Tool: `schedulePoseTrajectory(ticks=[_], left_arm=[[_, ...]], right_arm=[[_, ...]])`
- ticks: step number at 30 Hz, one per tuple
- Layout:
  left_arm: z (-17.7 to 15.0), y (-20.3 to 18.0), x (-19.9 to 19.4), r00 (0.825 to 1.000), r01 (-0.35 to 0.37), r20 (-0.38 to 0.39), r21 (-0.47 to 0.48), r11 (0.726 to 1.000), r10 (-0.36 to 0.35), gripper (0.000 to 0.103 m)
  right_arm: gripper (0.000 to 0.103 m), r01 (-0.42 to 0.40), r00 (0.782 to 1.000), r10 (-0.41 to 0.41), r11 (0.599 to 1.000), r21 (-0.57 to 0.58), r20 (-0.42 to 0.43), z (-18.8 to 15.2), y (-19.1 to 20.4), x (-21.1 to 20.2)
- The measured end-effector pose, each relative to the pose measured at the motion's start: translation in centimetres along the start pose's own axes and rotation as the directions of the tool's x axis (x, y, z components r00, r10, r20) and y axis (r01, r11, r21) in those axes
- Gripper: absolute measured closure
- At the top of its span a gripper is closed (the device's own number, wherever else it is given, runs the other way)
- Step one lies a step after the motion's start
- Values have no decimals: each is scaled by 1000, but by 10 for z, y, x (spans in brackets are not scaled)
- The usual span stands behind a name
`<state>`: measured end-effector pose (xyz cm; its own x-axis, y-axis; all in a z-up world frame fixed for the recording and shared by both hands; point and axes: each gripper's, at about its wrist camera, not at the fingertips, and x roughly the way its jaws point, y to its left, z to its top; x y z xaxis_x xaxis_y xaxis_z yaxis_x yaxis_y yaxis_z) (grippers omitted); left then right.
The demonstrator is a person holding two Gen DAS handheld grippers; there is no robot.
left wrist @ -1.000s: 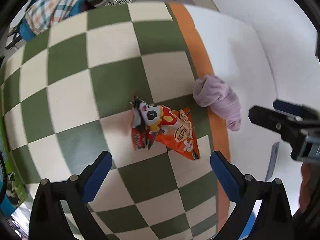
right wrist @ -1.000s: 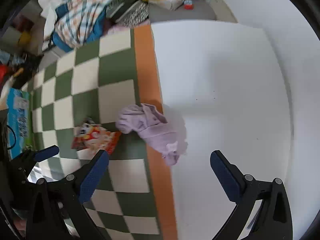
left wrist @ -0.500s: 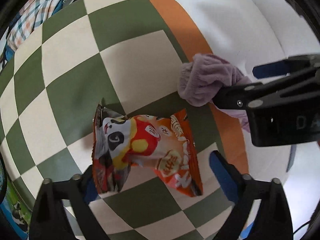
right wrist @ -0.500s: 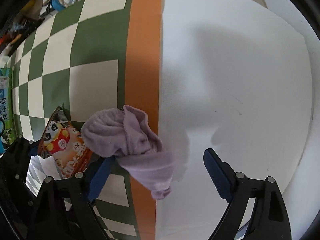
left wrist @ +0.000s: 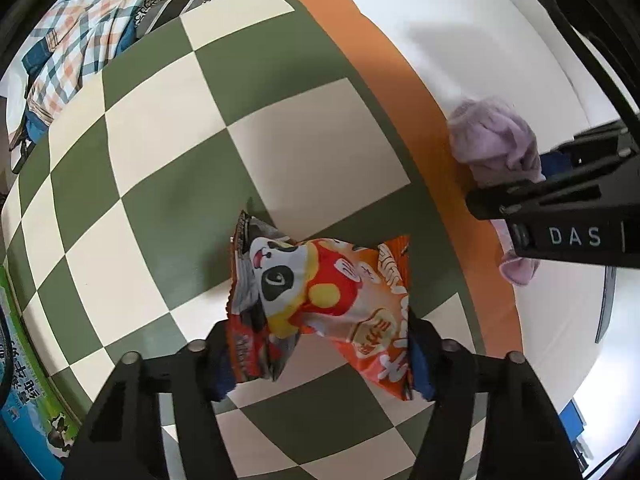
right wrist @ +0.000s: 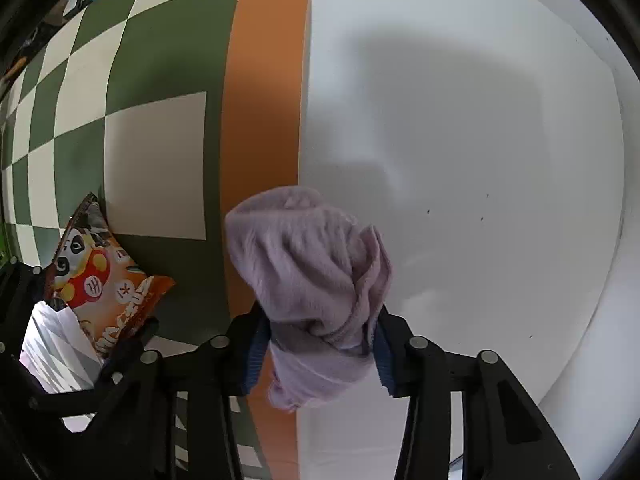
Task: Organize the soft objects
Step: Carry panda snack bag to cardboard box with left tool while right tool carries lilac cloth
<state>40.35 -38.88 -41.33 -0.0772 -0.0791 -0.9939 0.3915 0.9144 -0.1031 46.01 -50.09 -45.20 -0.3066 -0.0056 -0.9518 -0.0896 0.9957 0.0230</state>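
An orange snack bag with a panda print (left wrist: 320, 300) lies on the green-and-cream checkered cloth (left wrist: 168, 128). My left gripper (left wrist: 320, 364) is shut on the bag's near end. A crumpled lilac towel (right wrist: 308, 276) lies across the cloth's orange border (right wrist: 264, 100) and the white surface (right wrist: 460, 160). My right gripper (right wrist: 320, 352) is shut on the towel's near part. The towel (left wrist: 496, 148) and the right gripper's body show at the right of the left wrist view. The snack bag (right wrist: 104, 280) shows at the left of the right wrist view.
A plaid cloth (left wrist: 68, 56) and other clutter lie beyond the far edge of the checkered cloth. A blue-green carton (left wrist: 24, 400) lies at the left edge. The white surface extends to the right.
Both grippers moved down and forward onto their objects and closed: the left on the snack bag, the right on the lilac towel. Both were open a second ago.
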Motion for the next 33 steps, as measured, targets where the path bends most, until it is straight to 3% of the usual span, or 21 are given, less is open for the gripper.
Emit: schedulePoseTrajectory(ticks=[19, 27, 33], left_arm=[[-10, 13, -6, 999, 26, 22, -35, 999, -25, 47], [-23, 24, -77, 991, 41, 126, -32, 999, -37, 47], [-47, 46, -163, 963, 34, 268, -34, 999, -23, 47]], right_arm=[[64, 52, 998, -54, 998, 41, 33, 0, 9, -12], [64, 10, 990, -25, 994, 106, 135, -9, 11, -66], [64, -47, 973, 19, 992, 115, 230, -33, 35, -127]])
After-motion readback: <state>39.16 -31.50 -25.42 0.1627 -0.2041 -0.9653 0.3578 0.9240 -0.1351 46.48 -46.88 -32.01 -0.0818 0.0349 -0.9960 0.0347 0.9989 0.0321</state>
